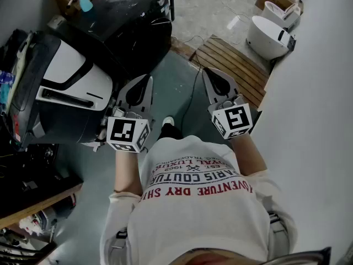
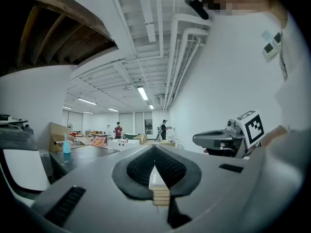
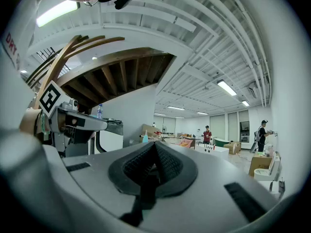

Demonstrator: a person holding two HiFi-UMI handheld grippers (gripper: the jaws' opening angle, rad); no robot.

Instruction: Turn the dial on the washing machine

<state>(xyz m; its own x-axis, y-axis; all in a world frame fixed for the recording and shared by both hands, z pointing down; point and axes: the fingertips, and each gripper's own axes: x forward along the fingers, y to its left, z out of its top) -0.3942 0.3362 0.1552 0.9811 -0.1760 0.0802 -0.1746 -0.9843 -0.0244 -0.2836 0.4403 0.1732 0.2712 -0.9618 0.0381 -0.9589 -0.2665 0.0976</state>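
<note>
The washing machine (image 1: 60, 93), black with a white front panel, stands at the left of the head view; I cannot make out its dial. My left gripper (image 1: 148, 79) is held in front of the person's chest, just right of the machine and not touching it, its jaws shut on nothing. My right gripper (image 1: 207, 73) is level with it further right, also shut and empty. In the left gripper view the pads meet at the tip (image 2: 154, 147) and point across the room. The right gripper view shows its own shut tip (image 3: 155, 144) and the left gripper (image 3: 73, 120) beside it.
A wooden pallet (image 1: 231, 65) lies on the floor ahead to the right, with white tubs (image 1: 270, 35) beyond it. A black table (image 1: 132, 21) with a blue spray bottle (image 1: 85, 4) stands behind the machine. A cable runs over the floor. People (image 2: 117, 129) stand far off.
</note>
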